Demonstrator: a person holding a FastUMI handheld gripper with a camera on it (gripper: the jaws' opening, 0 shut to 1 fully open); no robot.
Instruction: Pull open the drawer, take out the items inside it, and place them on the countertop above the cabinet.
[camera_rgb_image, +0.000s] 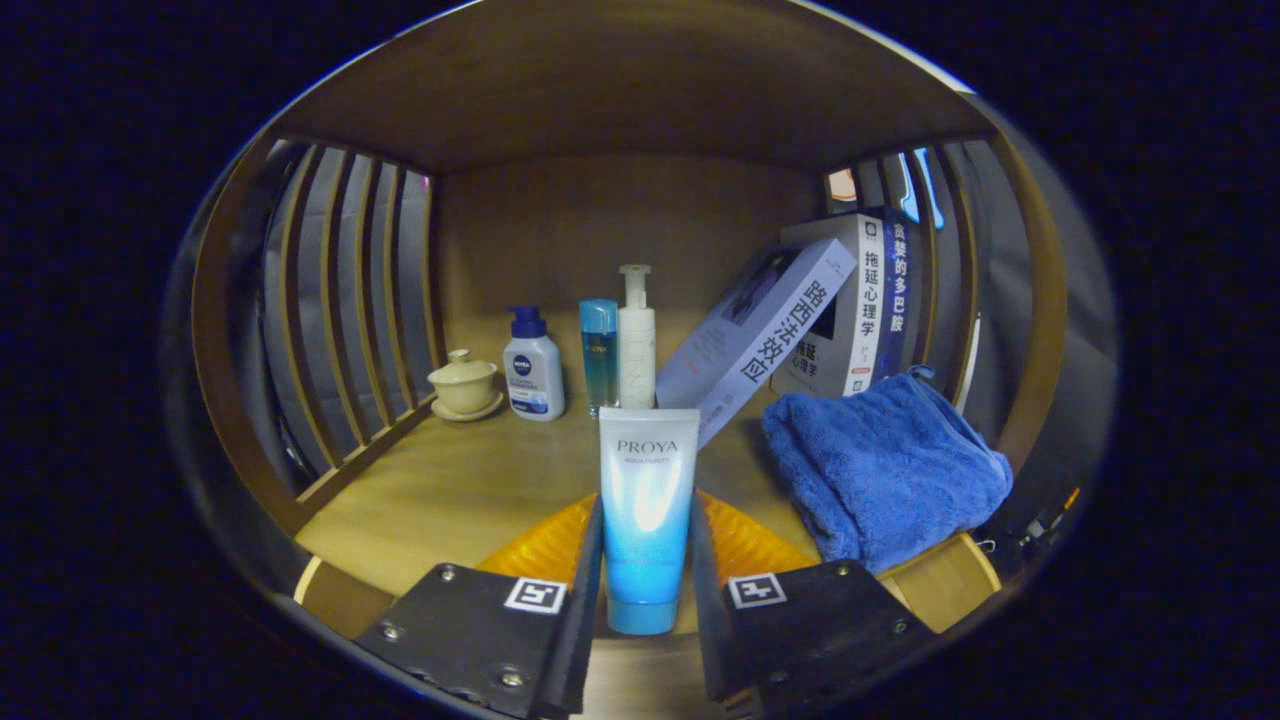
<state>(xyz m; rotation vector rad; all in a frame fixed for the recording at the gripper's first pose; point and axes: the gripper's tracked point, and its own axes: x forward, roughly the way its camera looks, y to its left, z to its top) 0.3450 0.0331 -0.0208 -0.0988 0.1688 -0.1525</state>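
Wooden tabletop (450, 490), smooth grain, slatted side rails, solid back panel, wood board overhead; lidded cream ceramic cup (463, 385) on saucer by left slats; white pump bottle (533, 366); slim teal bottle (599, 355); tall white pump bottle (636, 340); gripper (646, 560) pinching glossy blue-white tube (647, 500), cap down; leaning books (800, 320); plush blue towel (885, 470) crumpled at right.

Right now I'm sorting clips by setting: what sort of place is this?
Likely a home-style wooden shelf nook: toiletry bottles, leaning books, a blue towel. The tool grips a cleanser tube.
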